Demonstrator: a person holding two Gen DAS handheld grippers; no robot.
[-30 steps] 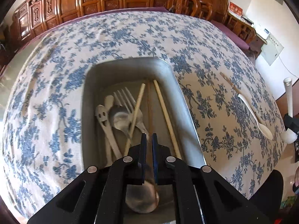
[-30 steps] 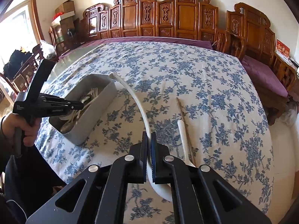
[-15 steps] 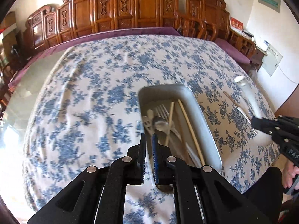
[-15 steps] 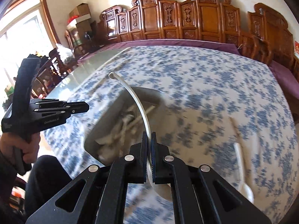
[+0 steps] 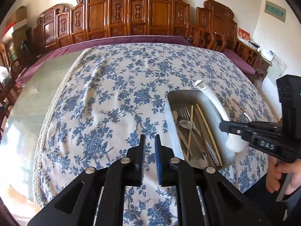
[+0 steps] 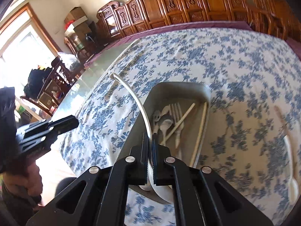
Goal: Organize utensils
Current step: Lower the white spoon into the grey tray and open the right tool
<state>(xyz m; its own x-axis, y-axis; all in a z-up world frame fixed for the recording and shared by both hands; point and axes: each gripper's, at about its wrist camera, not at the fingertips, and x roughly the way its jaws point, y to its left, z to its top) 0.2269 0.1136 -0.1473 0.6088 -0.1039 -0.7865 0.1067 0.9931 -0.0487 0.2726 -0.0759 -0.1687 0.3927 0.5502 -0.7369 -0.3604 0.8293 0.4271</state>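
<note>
A grey metal tray (image 5: 188,94) (image 6: 180,84) on the blue-flowered cloth holds a fork, metal spoons (image 5: 185,124) and chopsticks (image 6: 200,130). My right gripper (image 6: 150,137) (image 5: 223,127) is shut on the curved handle of a white ladle (image 6: 131,92) (image 5: 212,98). The ladle hangs over the tray's near right side, with its bowl below the fingers. My left gripper (image 5: 150,141) (image 6: 76,122) is over bare cloth to the left of the tray. Its jaws are opening, with a narrow gap and nothing between them.
A white spoon (image 6: 289,150) (image 5: 246,115) and a wooden chopstick (image 6: 280,116) (image 5: 238,103) lie on the cloth right of the tray. Carved wooden chairs (image 5: 131,18) line the far side. Bare glass tabletop (image 5: 37,94) shows left of the cloth.
My left gripper pulled back from over the tray to the cloth on its left, and its jaws parted slightly. My right gripper carried the white ladle leftward to the tray.
</note>
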